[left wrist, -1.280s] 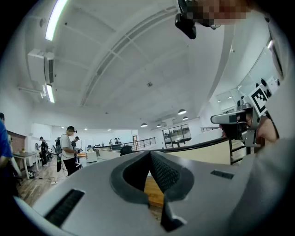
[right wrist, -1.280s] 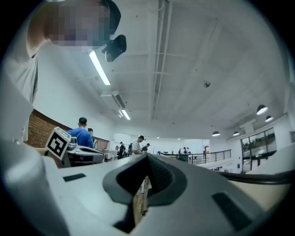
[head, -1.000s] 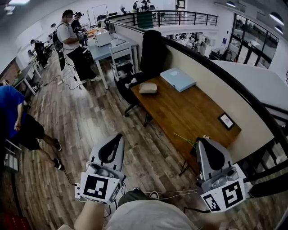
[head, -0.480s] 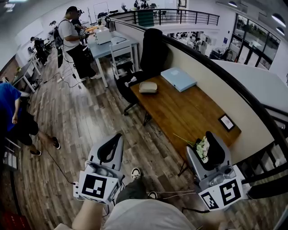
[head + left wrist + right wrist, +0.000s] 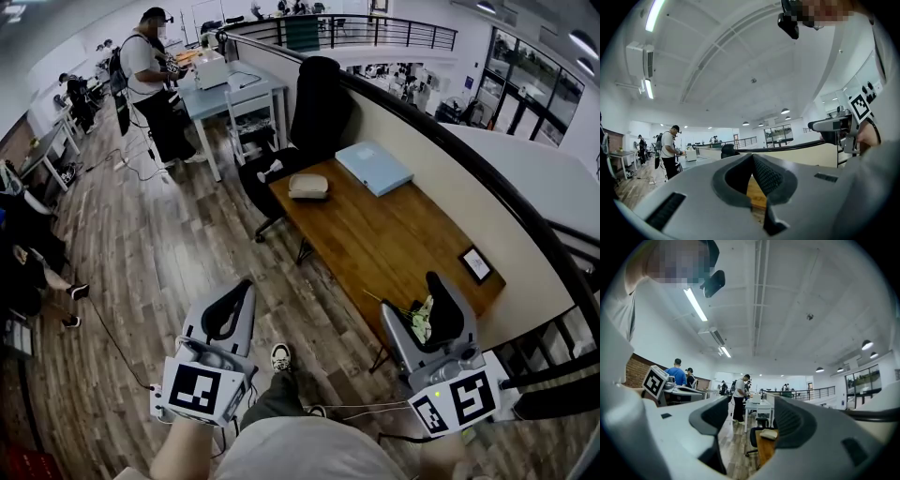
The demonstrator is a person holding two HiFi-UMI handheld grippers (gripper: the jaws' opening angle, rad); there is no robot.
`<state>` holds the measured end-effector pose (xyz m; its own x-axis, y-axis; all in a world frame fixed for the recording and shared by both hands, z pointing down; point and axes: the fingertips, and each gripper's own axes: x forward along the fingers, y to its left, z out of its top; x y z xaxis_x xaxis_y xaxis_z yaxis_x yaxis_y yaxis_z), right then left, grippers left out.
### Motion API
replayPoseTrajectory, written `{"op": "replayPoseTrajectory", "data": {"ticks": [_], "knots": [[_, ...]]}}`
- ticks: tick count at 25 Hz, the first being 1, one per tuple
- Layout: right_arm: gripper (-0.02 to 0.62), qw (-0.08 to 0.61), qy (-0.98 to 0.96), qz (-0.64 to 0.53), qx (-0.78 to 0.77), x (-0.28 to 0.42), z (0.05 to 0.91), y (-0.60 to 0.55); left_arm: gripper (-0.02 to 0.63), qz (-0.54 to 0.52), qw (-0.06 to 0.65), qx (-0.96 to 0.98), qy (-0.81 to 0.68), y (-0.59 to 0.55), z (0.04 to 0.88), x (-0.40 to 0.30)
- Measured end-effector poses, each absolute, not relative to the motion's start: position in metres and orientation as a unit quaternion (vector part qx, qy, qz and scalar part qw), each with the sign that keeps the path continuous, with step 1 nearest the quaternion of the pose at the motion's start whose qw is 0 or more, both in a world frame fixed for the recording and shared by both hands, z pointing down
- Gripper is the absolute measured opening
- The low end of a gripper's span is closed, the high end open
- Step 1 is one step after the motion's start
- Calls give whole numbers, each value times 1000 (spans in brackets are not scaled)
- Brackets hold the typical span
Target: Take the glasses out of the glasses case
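The beige glasses case (image 5: 308,186) lies shut at the far end of the wooden table (image 5: 375,239); it also shows as the glasses case (image 5: 768,433) beyond the right jaws. No glasses are visible. My left gripper (image 5: 244,286) hangs over the floor left of the table, its jaws meeting at the tips with nothing in them, as the left gripper (image 5: 752,157) also shows. At the table's near corner my right gripper (image 5: 411,295) has its jaws opening wide. Nothing is between them in the right gripper (image 5: 750,408) view. Both point level, well short of the case.
On the table are a light blue flat box (image 5: 374,167), a small framed picture (image 5: 476,264) and a bunch of flowers (image 5: 419,317) at the near corner. A black office chair (image 5: 314,112) stands behind the case. A railing wall (image 5: 441,141) borders the table's right side. People stand farther off.
The right gripper's jaws went from shut to wide open. Both grippers shifted forward a little toward the table. My shoe has come into view, and the person in blue at left has mostly left the picture.
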<state>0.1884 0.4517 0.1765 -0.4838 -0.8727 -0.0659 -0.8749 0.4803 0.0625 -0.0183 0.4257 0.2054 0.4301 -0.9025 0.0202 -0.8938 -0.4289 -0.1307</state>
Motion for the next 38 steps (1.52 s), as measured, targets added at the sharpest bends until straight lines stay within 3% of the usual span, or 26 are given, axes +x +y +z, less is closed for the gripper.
{"op": "replayPoseTrajectory", "data": {"ticks": [9, 27, 38], "knots": [[305, 0, 865, 22, -502, 157, 192, 338, 3, -55, 37, -845, 530, 318, 219, -46], [311, -28, 857, 10, -515, 39, 197, 156, 3, -50, 28, -855, 515, 138, 216, -164], [311, -45, 848, -9, -528, 37, 231, 91, 3, -66, 9, -863, 500, 75, 248, -172]]}}
